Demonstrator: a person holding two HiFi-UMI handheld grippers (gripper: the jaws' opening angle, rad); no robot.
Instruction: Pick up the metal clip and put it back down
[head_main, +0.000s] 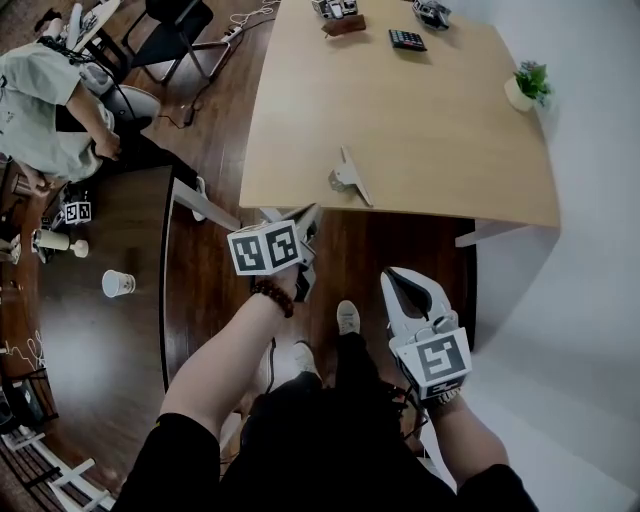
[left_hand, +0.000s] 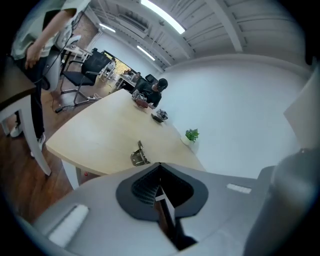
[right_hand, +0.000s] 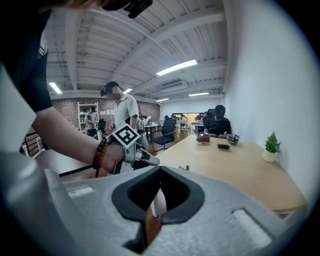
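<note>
The clip (head_main: 348, 175) lies on the table (head_main: 440, 150), near the edge closest to the person and apart from both grippers. In the left gripper view it sits just beyond the jaw tips (left_hand: 139, 155).

The left gripper (head_main: 311, 213) hovers at that table edge, pointing toward the clip, with its jaws pressed together and nothing between them. The right gripper (head_main: 394, 277) hangs lower, over the wood floor and well short of the table; its jaws are also together and empty.

Farther along the table are a calculator (head_main: 407, 40) and, by the right edge, a small plant (head_main: 528, 84). A paper cup (head_main: 117, 284) stands on a dark table (head_main: 100, 340) to the left.
</note>
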